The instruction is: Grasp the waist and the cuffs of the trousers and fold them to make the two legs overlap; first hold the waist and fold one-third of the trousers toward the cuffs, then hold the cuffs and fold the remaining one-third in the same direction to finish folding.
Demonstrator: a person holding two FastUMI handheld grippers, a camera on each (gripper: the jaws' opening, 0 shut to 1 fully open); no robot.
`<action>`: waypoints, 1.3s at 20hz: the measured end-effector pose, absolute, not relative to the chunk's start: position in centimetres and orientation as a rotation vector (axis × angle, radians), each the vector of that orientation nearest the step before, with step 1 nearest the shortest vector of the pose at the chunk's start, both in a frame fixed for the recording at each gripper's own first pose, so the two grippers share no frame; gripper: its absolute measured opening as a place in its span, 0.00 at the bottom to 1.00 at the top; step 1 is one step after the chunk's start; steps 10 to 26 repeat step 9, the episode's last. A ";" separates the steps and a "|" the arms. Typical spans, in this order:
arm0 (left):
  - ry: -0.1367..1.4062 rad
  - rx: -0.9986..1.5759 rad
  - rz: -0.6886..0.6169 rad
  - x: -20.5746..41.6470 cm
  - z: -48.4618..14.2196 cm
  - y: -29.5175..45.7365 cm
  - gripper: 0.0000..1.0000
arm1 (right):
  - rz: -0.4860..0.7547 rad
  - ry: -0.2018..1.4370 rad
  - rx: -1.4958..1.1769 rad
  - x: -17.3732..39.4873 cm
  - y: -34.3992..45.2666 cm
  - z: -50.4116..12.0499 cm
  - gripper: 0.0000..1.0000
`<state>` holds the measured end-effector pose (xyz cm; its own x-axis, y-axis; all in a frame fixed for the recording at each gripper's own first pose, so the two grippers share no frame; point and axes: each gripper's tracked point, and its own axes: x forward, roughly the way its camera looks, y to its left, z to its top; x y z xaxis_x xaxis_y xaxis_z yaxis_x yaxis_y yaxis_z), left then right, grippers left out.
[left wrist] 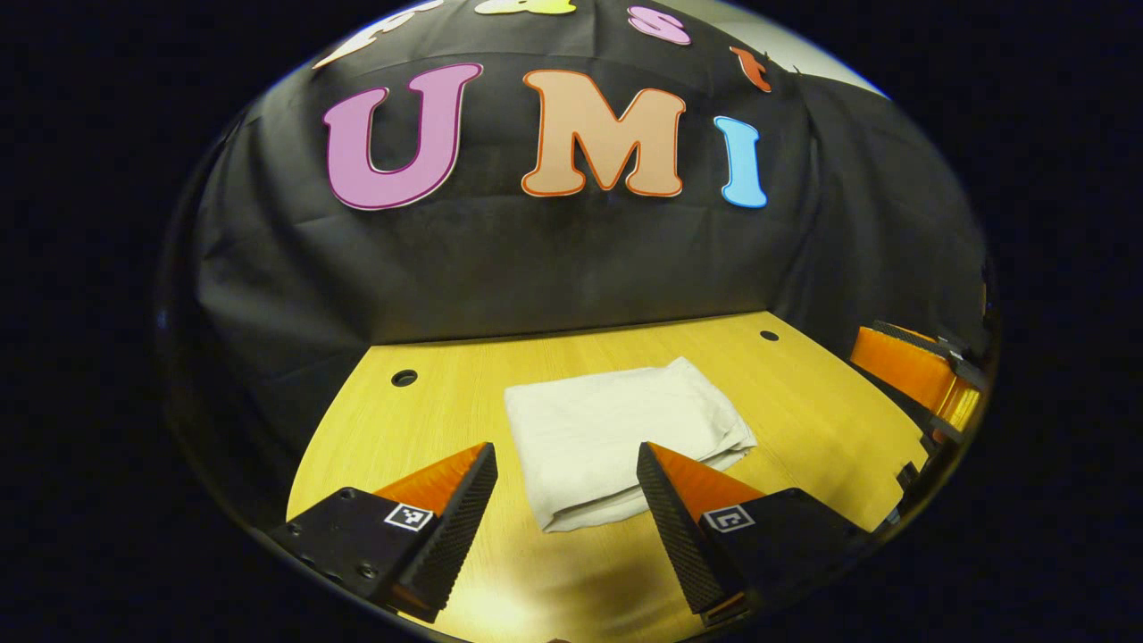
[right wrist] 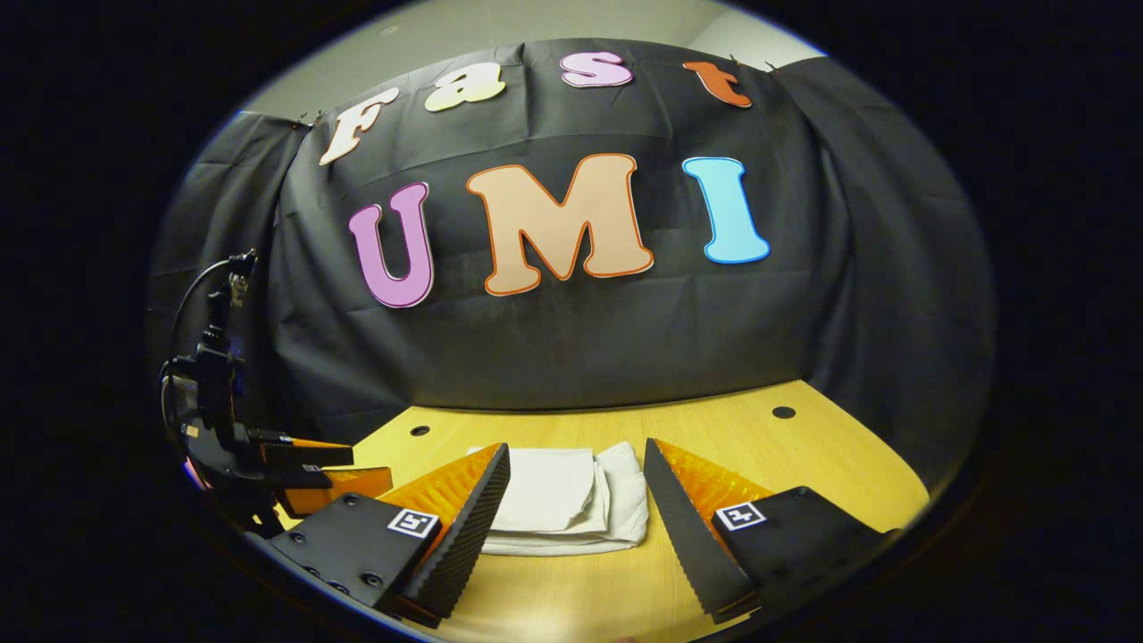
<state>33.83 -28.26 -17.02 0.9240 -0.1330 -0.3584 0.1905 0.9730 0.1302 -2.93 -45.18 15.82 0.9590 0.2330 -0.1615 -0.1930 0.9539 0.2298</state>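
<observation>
Both claws — left claw (left wrist: 567,464), right claw (right wrist: 576,464) — gape before folded trousers (left wrist: 616,429).

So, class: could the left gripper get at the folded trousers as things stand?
Probably yes. The left gripper is open, the trousers lie just ahead between its fingers on the table, and nothing sits between them.

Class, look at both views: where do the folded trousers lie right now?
The folded trousers lie flat on the wooden table, ahead of the open left claw; in the right gripper view they sit just beyond the open right claw.
</observation>
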 end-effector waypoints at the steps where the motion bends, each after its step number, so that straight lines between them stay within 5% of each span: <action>1: 0.361 0.157 -0.175 33.5 -17.2 -28.3 0.94 | 0.206 0.196 0.210 -3.2 -45.3 15.6 0.97; 26: 0.353 0.173 -0.244 33.1 -16.8 -28.6 0.94 | 0.154 0.177 0.212 -4.5 -46.2 16.3 0.97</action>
